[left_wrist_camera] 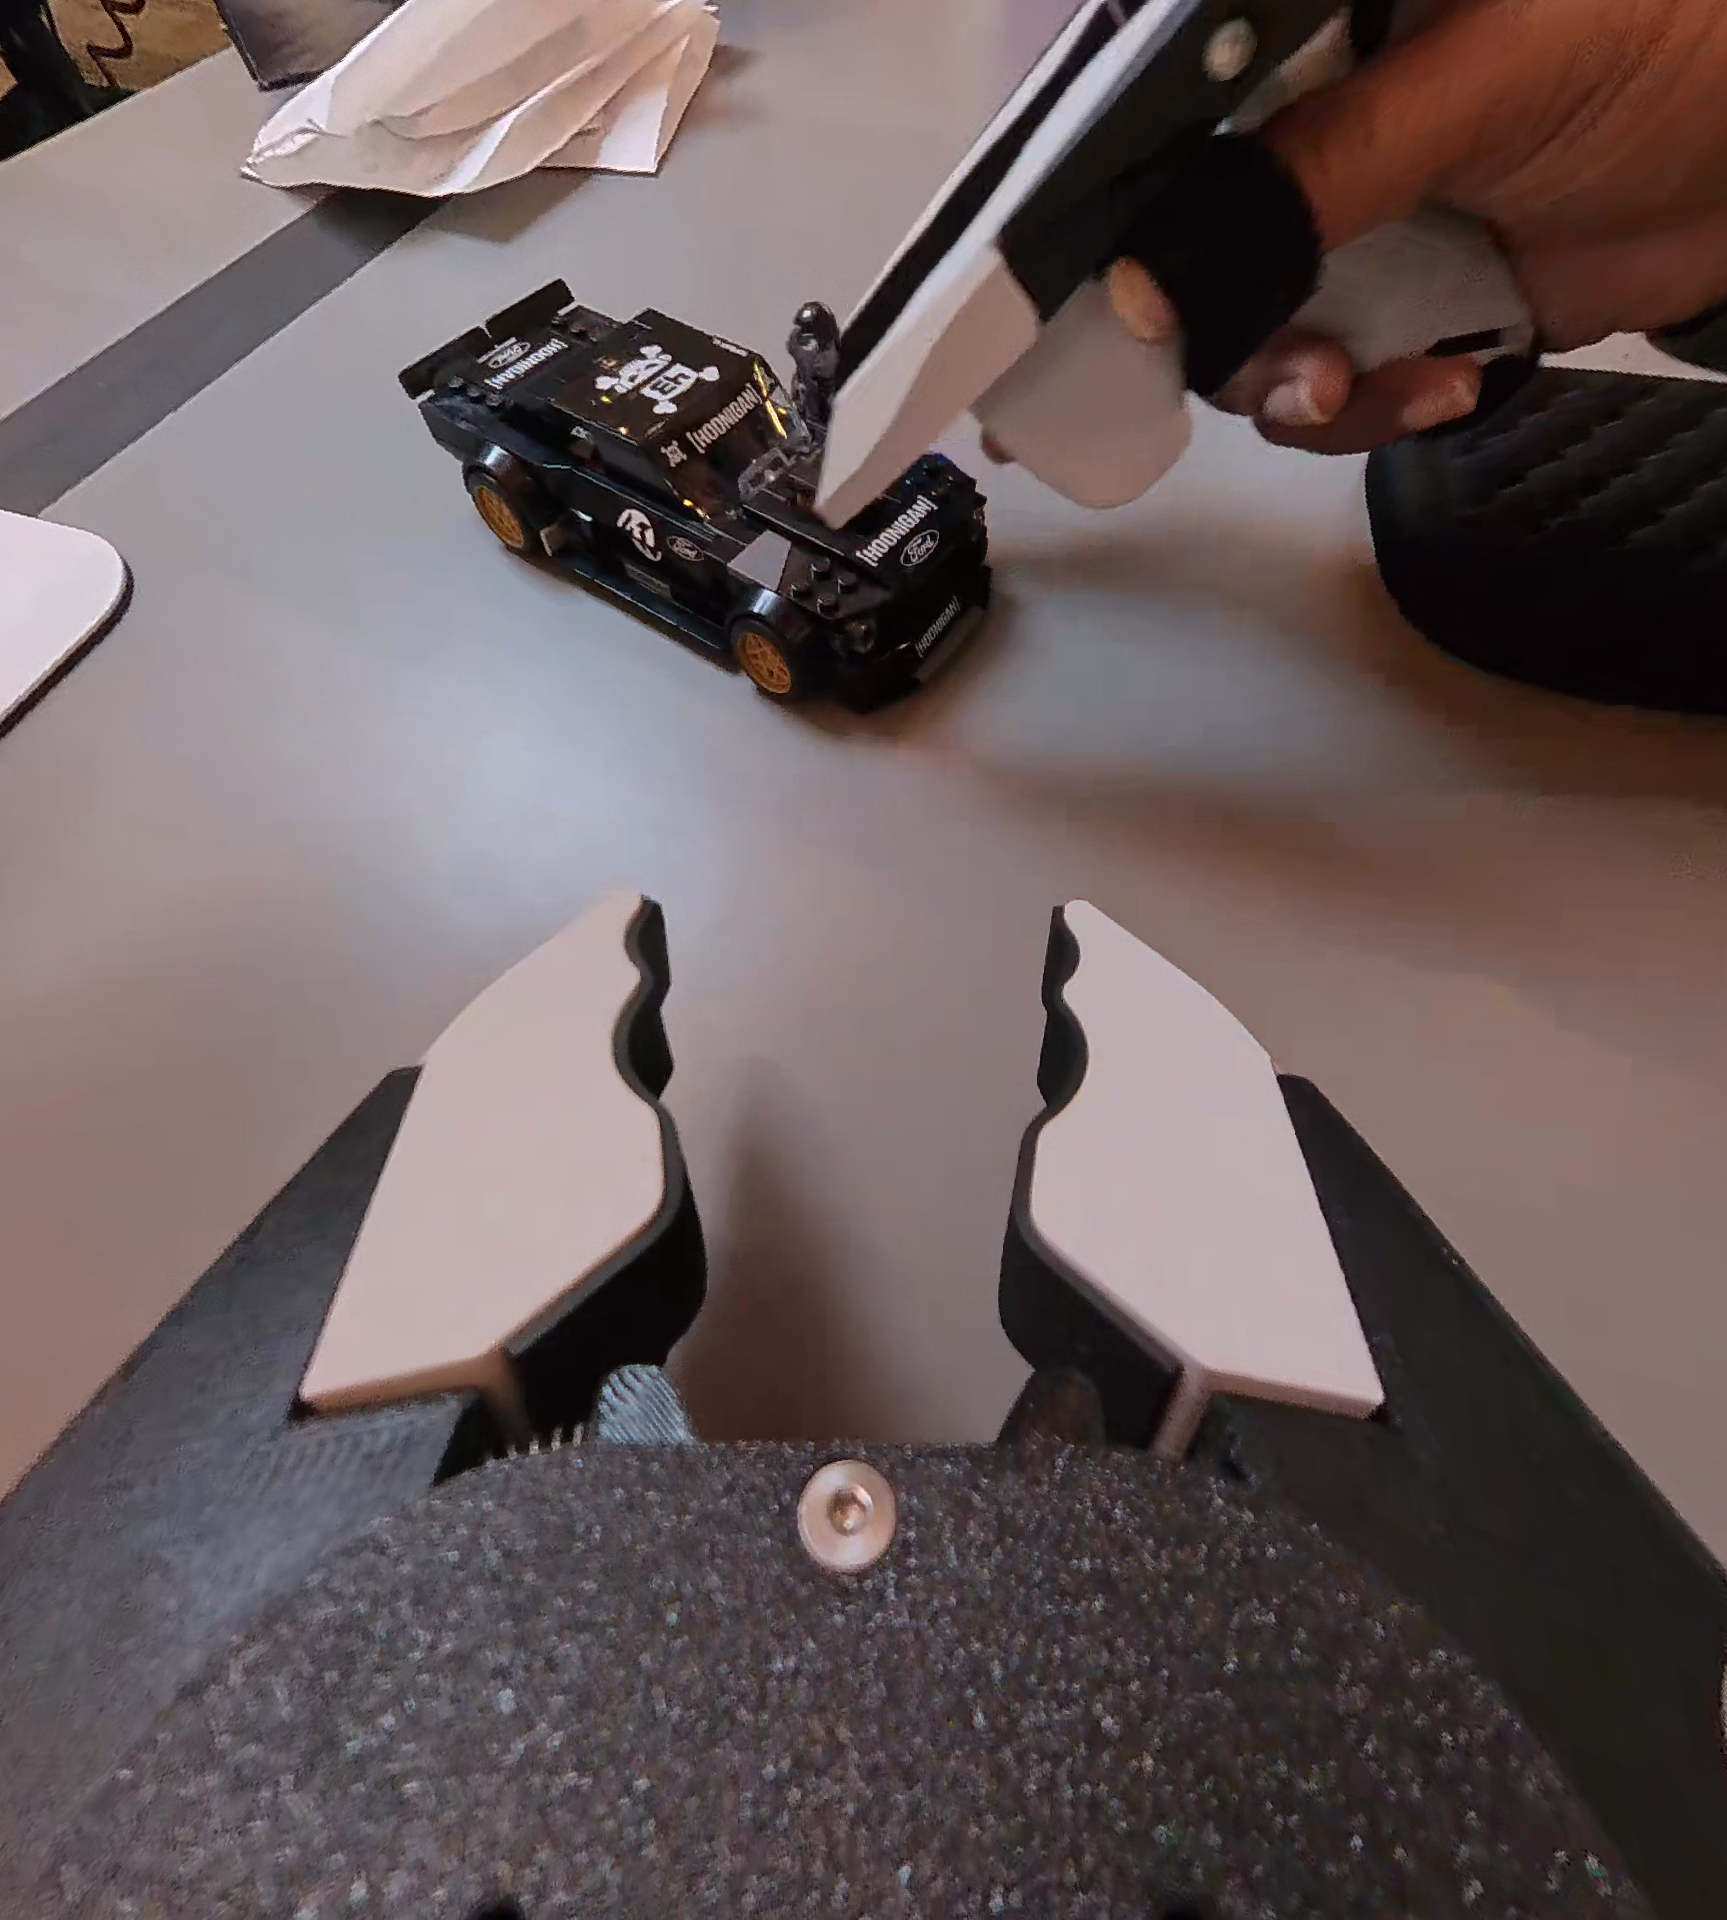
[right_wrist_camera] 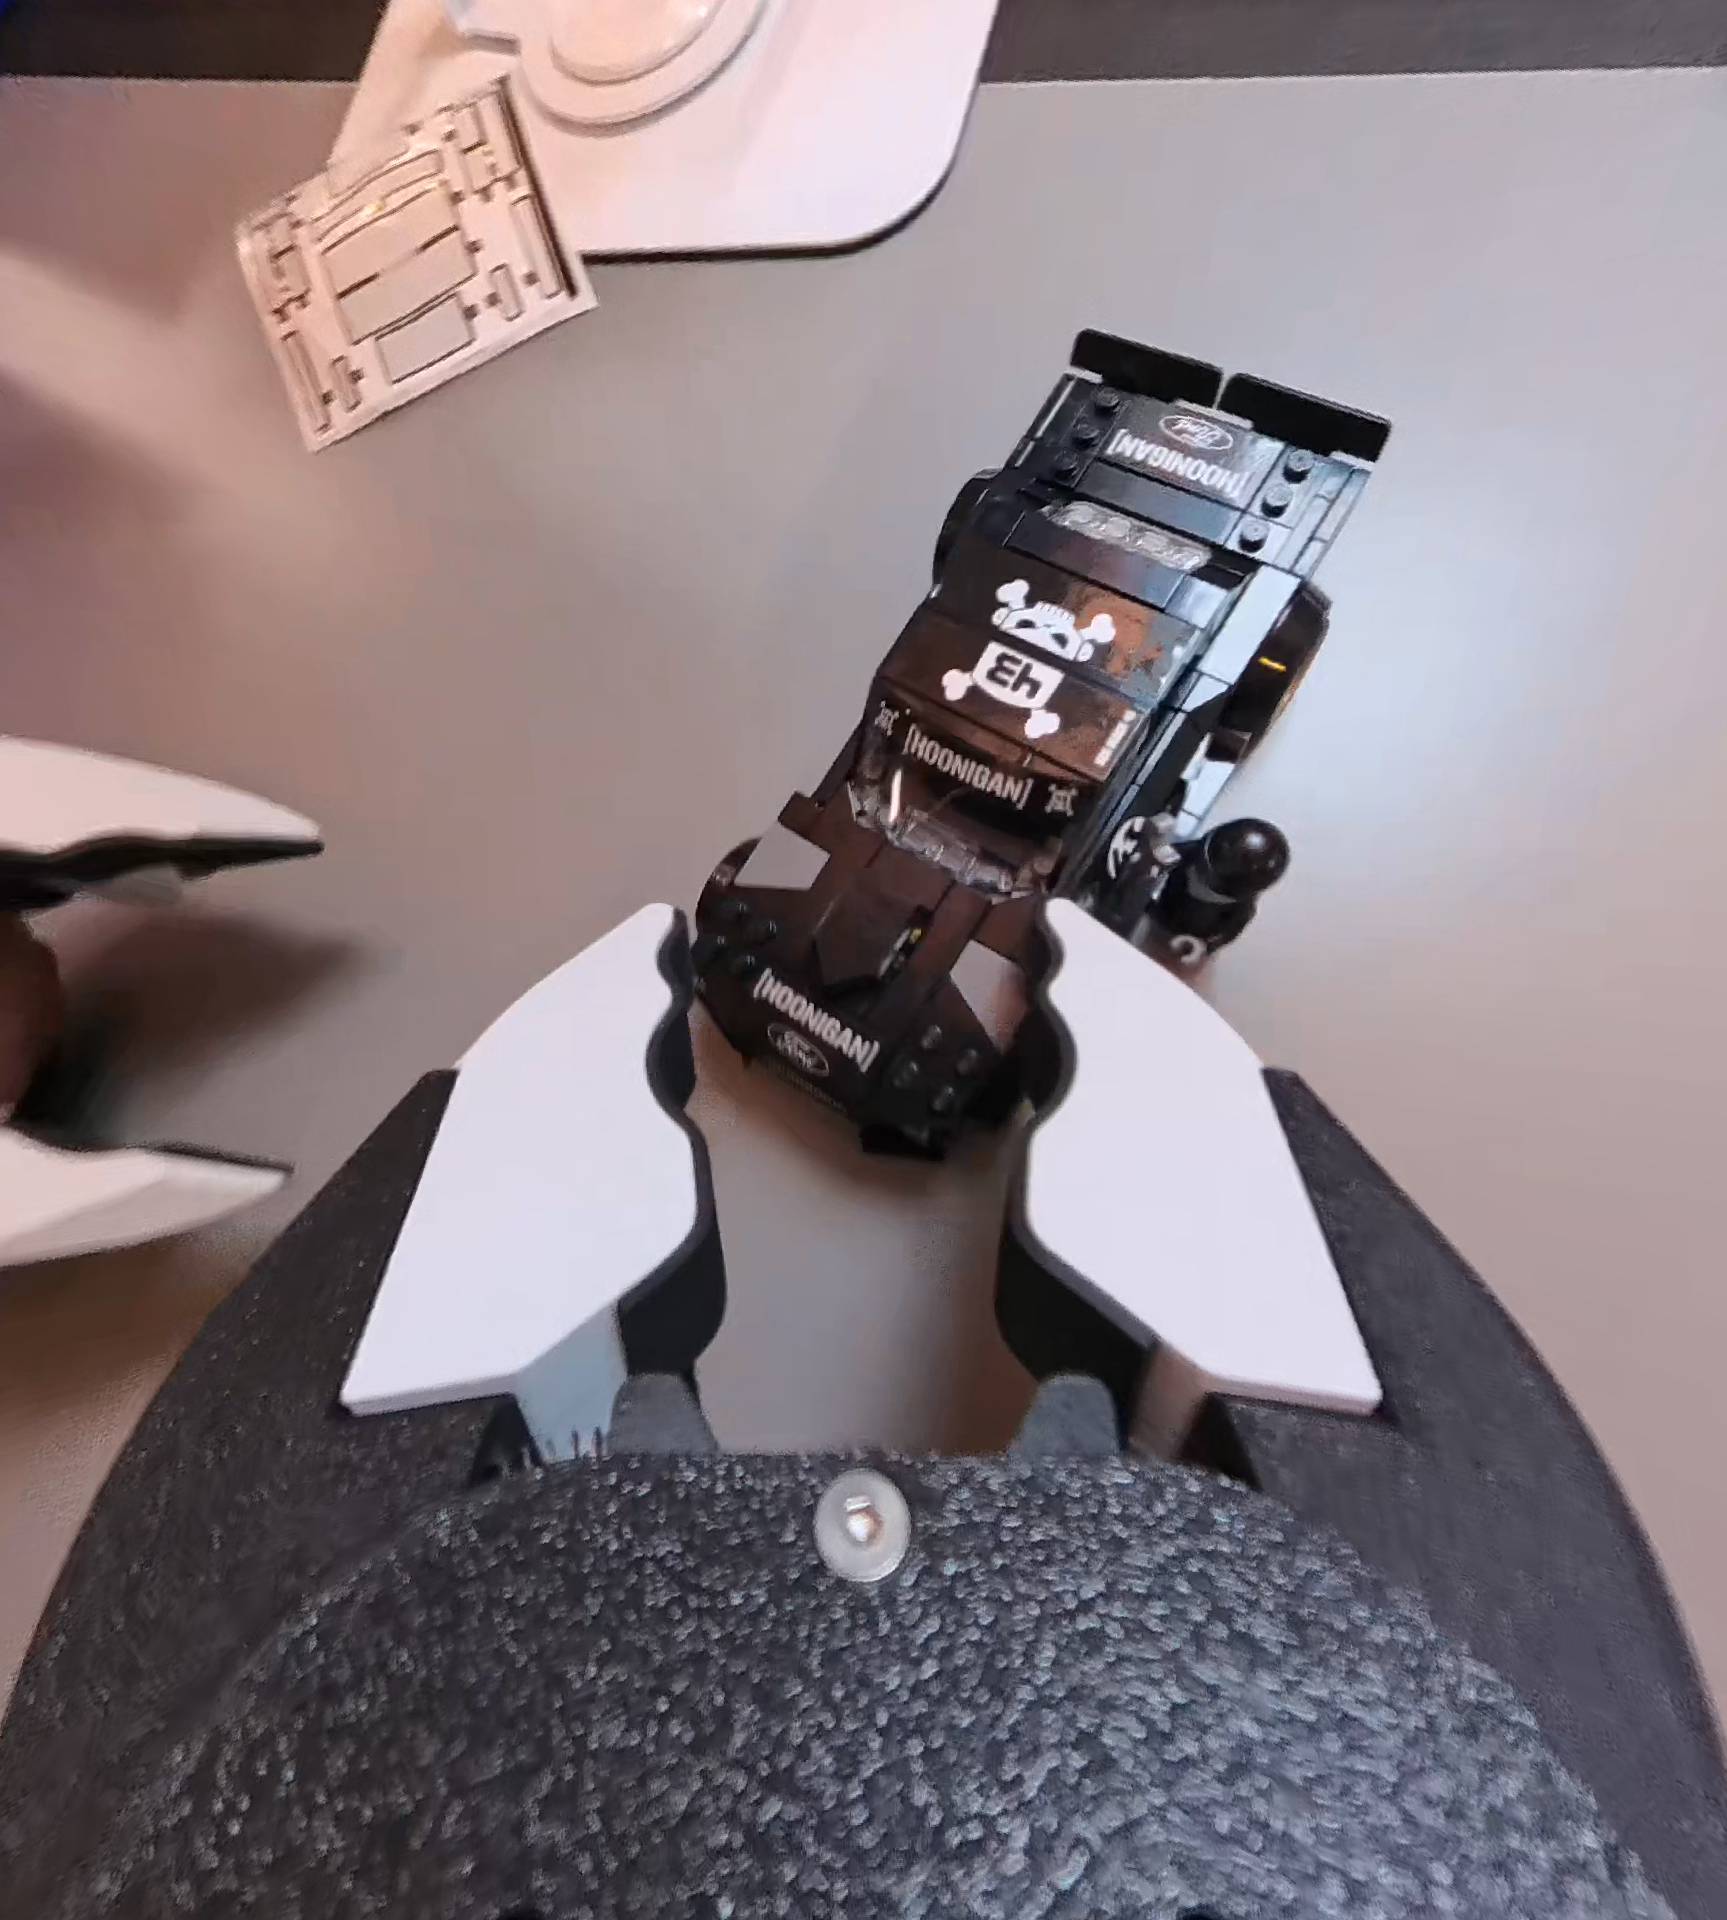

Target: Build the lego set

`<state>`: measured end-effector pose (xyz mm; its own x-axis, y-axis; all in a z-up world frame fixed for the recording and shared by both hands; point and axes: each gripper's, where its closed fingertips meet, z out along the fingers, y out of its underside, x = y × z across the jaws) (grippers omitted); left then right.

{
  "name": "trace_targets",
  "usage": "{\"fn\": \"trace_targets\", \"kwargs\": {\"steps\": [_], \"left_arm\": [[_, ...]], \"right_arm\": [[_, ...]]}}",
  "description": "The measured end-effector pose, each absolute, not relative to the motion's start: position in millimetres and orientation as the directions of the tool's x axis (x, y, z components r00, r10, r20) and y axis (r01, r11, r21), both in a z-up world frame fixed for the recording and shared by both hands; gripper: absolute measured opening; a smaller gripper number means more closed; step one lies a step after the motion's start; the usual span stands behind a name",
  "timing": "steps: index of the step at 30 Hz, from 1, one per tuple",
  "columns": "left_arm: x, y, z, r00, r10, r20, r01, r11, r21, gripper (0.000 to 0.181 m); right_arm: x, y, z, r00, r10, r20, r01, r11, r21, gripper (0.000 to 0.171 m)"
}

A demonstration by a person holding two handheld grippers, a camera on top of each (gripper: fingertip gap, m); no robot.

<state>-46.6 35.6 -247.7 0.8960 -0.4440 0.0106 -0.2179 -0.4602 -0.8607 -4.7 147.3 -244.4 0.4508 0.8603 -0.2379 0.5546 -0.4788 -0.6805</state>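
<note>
While the right gripper (right_wrist_camera: pixel 854 925) hangs spread over the car (right_wrist_camera: pixel 1035 758) nose, a skewed squeeze could pop bricks or topple the figure (right_wrist_camera: pixel 1217 883); the left gripper (left_wrist_camera: pixel 854 925) idles spread.

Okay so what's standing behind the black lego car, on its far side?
A small black minifigure stands on the grey table beside the black lego car. In the left wrist view, the car and the right gripper's white fingers hide its lower body.

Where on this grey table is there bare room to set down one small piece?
Free: the grey table between the open left gripper and the black brick car. Crowded: the car's front, under the open right gripper, beside the small black figure.
</note>
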Motion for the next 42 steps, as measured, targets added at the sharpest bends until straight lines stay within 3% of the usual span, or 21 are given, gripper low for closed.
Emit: {"fn": "trace_targets", "kwargs": {"steps": [5, 8, 11, 14, 18, 20, 27, 30, 36, 40, 42], "left_arm": [[-48.6, 38.0, -250.7, 0.897, -0.439, 0.052, -0.183, -0.477, -0.86, 0.068], [-47.2, 37.6, -253.7, 0.892, -0.447, 0.067, -0.178, -0.485, -0.856, 0.068], [-47.0, 36.7, -255.6, 0.89, -0.45, 0.074, -0.177, -0.49, -0.853, 0.068], [-47.1, 36.8, -256.0, 0.888, -0.452, 0.086, -0.169, -0.494, -0.853, 0.067], [-46.4, 36.6, -257.4, 0.883, -0.456, 0.109, -0.155, -0.503, -0.85, 0.066], [-46.7, 36.8, -257.3, 0.882, -0.457, 0.114, -0.151, -0.504, -0.851, 0.066], [-45.7, 37.0, -257.9, 0.879, -0.461, 0.123, -0.147, -0.508, -0.849, 0.064], [-45.0, 37.0, -258.3, 0.878, -0.463, 0.122, -0.15, -0.508, -0.848, 0.064], [-44.6, 36.1, -257.8, 0.878, -0.465, 0.112, -0.158, -0.502, -0.851, 0.064], [-44.2, 36.0, -258.5, 0.876, -0.468, 0.118, -0.157, -0.506, -0.848, 0.064], [-43.7, 35.8, -258.9, 0.874, -0.471, 0.118, -0.159, -0.508, -0.847, 0.064]], "right_arm": [[18.4, 176.0, -228.3, 0.413, 0.908, -0.068, 0.58, -0.32, -0.749, 0.055], [14.9, 187.9, -238.2, 0.329, 0.94, -0.087, 0.601, -0.279, -0.749, 0.053], [11.8, 191.5, -247.8, 0.259, 0.959, -0.113, 0.613, -0.254, -0.748, 0.037], [17.6, 197.9, -250.4, 0.261, 0.957, -0.124, 0.612, -0.264, -0.745, 0.0], [26.2, 201.7, -241.6, 0.23, 0.966, -0.121, 0.597, -0.238, -0.766, 0.0], [32.7, 194.9, -235.6, 0.161, 0.983, -0.092, 0.613, -0.173, -0.771, 0.017], [63.8, 172.7, -261.0, -0.005, 0.973, 0.229, 0.765, 0.151, -0.626, 0.033], [61.3, 174.9, -271.1, 0.031, 0.953, 0.301, 0.782, 0.165, -0.601, 0.033], [58.8, 189.7, -269.5, 0.083, 0.913, 0.4, 0.777, 0.192, -0.599, 0.014], [63.0, 202.1, -252.7, 0.103, 0.929, 0.356, 0.798, 0.137, -0.587, 0.014], [71.9, 215.9, -246.9, 0.119, 0.952, 0.282, 0.859, 0.044, -0.51, 0.014]]}}
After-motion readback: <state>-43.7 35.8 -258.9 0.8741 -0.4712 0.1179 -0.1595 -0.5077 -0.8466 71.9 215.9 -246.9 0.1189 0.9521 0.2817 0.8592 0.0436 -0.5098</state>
